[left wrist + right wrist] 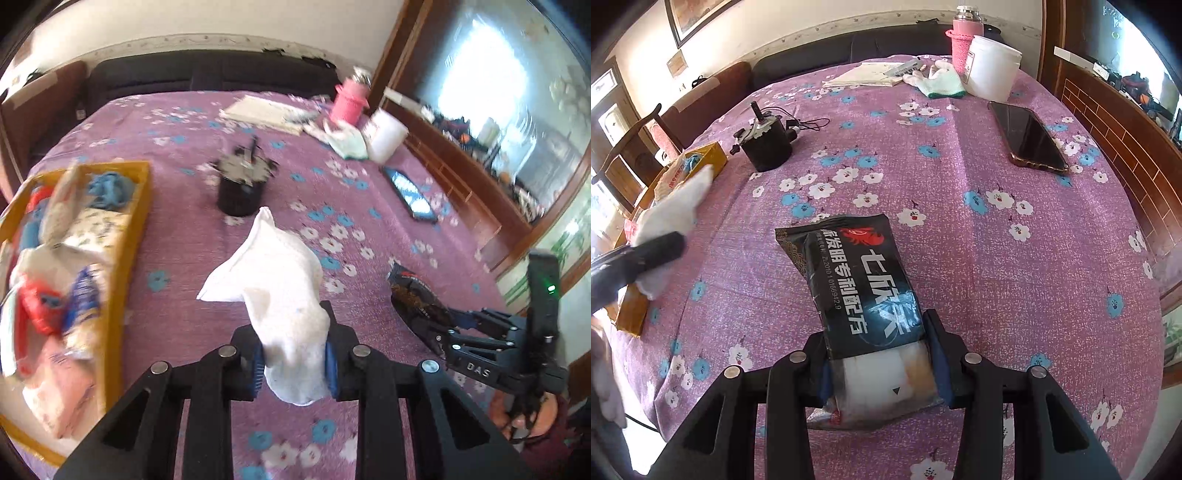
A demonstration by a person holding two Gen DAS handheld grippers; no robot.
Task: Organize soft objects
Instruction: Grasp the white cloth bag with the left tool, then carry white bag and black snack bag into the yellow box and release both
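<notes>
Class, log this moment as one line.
left gripper: shut on cloth | right gripper: shut on packet | box: part-filled

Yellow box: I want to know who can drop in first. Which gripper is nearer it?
Left. The left gripper, shut on a white cloth, is beside the yellow box; the right gripper is across the bed, holding a black packet.

A purple cloth [960, 221] is seen, patterned with white and blue flowers. A plain white sock [280, 280] and a black packet [864, 284] printed with white characters and a red crab are shown, the packet's near end being clear. A yellow box [136, 229], a pink bottle [962, 40], a white tub [991, 68] and a black phone [1027, 136] are also seen.
</notes>
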